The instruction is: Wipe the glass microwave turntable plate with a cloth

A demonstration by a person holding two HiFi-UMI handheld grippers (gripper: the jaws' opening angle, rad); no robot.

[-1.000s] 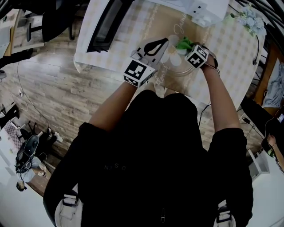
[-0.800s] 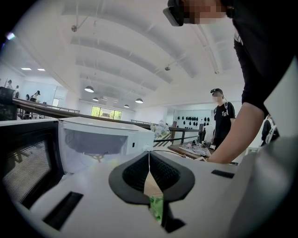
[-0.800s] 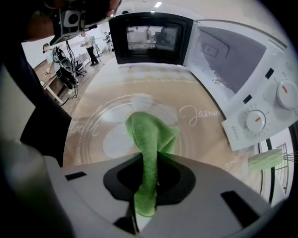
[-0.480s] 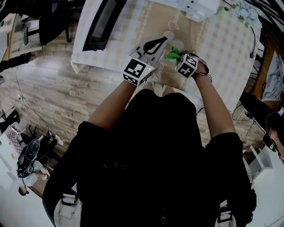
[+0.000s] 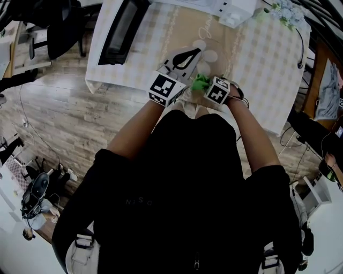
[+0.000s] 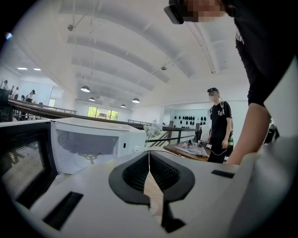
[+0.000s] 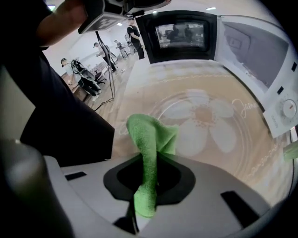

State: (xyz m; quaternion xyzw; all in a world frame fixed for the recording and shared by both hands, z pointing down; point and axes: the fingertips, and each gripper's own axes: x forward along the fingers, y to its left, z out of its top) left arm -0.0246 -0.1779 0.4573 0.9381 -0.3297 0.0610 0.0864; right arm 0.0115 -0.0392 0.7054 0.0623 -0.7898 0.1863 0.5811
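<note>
The glass turntable plate (image 7: 247,139) lies flat on the beige flower-print tablecloth; its round rim shows in the right gripper view. My right gripper (image 7: 148,181) is shut on a green cloth (image 7: 151,139), which bunches up ahead of the jaws over the plate's near edge. In the head view the green cloth (image 5: 201,83) sits just left of the right gripper (image 5: 210,85), close to my body. My left gripper (image 5: 187,55) lies beside it at the left, angled away from me. The left gripper (image 6: 149,162) has its jaws closed to a thin line, with nothing seen between them.
A white microwave (image 7: 251,51) stands at the back of the table with its door (image 7: 179,35) swung open to the left. Pale artificial flowers (image 5: 286,10) stand at the far right corner. The table edge (image 5: 107,80) drops to wooden floor. A person (image 6: 218,123) stands in the distance.
My right gripper has drawn the green cloth toward me and leftward across the plate. The left gripper has stayed where it was.
</note>
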